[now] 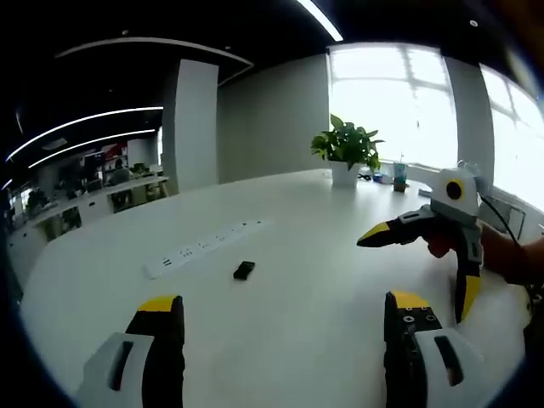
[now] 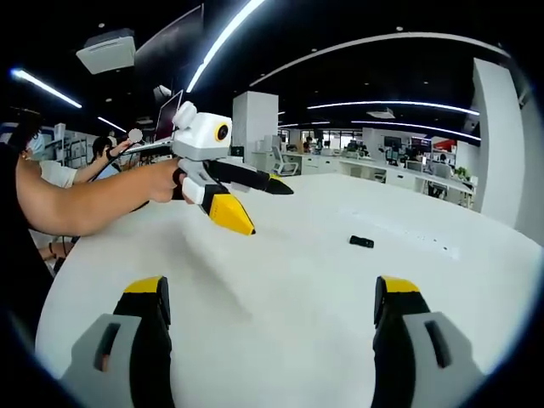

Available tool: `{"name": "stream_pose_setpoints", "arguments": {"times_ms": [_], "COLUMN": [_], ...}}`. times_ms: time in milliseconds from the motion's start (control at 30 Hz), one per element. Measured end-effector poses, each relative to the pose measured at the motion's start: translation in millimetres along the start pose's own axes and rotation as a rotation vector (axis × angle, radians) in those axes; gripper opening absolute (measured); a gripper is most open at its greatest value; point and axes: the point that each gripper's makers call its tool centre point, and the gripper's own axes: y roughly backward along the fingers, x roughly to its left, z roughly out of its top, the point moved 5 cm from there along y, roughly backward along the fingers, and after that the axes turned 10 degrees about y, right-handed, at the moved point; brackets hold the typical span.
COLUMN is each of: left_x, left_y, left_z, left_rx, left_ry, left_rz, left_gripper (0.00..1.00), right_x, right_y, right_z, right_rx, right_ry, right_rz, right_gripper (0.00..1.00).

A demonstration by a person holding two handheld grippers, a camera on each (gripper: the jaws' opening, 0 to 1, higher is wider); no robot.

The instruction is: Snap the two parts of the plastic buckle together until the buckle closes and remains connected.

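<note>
White table point(image 1: 297, 255): one buckle point(image 1: 244, 270), one power strip point(image 1: 204, 247), two open-jawed tools.

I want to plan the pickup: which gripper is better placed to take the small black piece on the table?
Probably left. The left gripper is open with the small black piece lying ahead between its jaws; for the open right gripper it sits off toward one jaw.

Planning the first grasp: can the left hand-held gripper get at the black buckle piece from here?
Probably yes. The left hand-held gripper is open and the black buckle piece lies alone on the white table, ahead of it.
</note>
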Motion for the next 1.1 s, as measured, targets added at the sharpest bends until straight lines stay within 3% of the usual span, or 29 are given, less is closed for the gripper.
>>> {"name": "stream_pose_setpoints", "arguments": {"times_ms": [200, 1100], "left_x": [-3.4, -24.6], "left_y": [4.7, 40.0], "left_z": [-3.5, -0.1], "left_rx": [0.014, -0.040], "left_ry": [0.000, 0.007], "left_rz": [-0.001, 0.009], "left_gripper": [0.99, 0.99], "right_x": [-3.7, -2.0], "right_y": [-0.8, 3.5], "right_z": [-3.8, -6.9], "right_rx": [0.010, 0.026], "right_ry": [-0.003, -0.017], "right_rz": [-0.007, -0.016], "right_gripper": [1.00, 1.00]}}
